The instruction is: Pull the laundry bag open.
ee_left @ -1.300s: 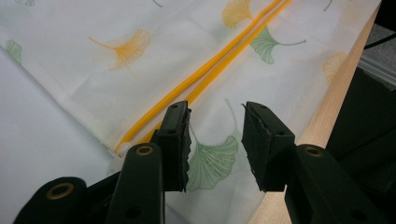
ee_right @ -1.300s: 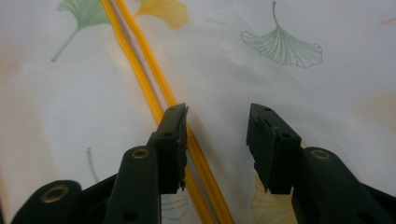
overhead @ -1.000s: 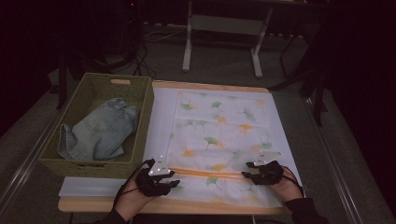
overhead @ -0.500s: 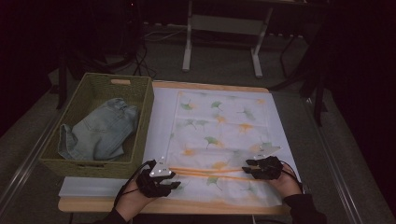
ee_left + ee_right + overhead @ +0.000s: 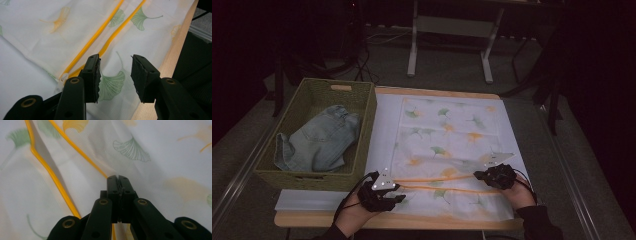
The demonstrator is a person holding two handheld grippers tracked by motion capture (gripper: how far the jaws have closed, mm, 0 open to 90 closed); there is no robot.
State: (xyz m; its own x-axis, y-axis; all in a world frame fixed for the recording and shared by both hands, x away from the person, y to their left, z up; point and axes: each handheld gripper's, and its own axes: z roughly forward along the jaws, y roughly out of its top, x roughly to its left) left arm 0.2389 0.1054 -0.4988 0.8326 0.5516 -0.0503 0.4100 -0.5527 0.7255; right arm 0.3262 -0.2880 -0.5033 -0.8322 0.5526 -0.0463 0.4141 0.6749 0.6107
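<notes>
Two grippers work the near edge of the leaf-print cloth: right gripper has just closed, pinching fabric by the yellow seam. Left gripper hangs part-open, cloth between jaws, ungripped. Seam runs 9-to-3 btwn them; basket w/ jeans sits far at 10.

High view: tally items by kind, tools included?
Tools: 2 (left tool, right tool)
Leaf-print cloth: 1
Wicker basket: 1
Denim garment: 1
Total: 5
</notes>
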